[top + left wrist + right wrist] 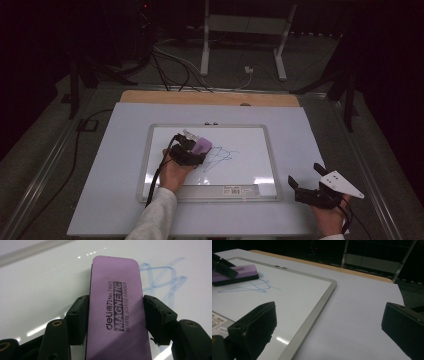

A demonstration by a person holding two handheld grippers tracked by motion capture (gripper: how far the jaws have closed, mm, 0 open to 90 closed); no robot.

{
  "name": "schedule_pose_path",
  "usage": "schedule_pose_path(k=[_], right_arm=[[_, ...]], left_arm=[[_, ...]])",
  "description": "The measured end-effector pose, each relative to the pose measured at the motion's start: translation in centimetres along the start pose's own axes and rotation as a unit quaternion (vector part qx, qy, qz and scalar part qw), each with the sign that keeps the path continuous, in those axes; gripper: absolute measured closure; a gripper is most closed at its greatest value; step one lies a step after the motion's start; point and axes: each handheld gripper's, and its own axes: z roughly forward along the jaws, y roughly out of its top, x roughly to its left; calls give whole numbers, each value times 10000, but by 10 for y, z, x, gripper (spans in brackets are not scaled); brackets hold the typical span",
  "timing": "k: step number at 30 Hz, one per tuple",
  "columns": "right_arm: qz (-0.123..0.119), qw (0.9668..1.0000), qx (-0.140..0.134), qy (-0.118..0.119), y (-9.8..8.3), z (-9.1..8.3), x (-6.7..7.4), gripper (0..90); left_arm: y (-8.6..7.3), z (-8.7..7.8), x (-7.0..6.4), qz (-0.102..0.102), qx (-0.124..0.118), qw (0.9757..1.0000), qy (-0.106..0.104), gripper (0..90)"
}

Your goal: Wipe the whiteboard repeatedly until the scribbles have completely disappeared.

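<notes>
**Left gripper view: eraser clamped by its long sides**

Left gripper pinches the purple eraser flat on the whiteboard, beside the blue scribble. Light, rigid block, probably soft underneath; side grip suits it. Right gripper waits wide open, empty.

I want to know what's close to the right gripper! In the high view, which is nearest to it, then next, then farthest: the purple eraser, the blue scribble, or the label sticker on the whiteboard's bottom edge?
From the right gripper:
1. Label sticker, bottom edge of the whiteboard, just to its left.
2. Blue scribble, middle of the board.
3. Purple eraser, farther left, held by the left gripper.
</notes>
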Motion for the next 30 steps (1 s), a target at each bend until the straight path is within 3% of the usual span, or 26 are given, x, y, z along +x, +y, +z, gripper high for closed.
schedule_pose_path(k=[4, 11, 15, 17, 23, 28, 30], right_arm=[[-1, 10000, 1, -2, 0, 0, 1, 5], [5, 10000, -4, -8, 0, 0, -1, 5], [-14, 10000, 6, -4, 0, 0, 0, 5], [-15, 10000, 2, 3, 0, 1, 0, 5], [-3, 10000, 1, -1, 0, 0, 0, 5], [-13, 10000, 3, 0, 0, 0, 1, 5], [-9, 10000, 8, -1, 0, 0, 0, 5]], left_arm=[[0, 0, -1, 84, 8, 10000, 11, 419], [9, 3, 28, -327, -6, 9981, 524, 419], [12, 6, 36, -517, 5, 9973, 520, 420], [12, 5, 32, -470, 28, 9977, 483, 419], [10, 5, 3, 32, 94, 9997, 201, 419], [5, 4, -23, 348, 118, 9992, -177, 419], [4, 3, -29, 492, 100, 9986, -161, 418]])
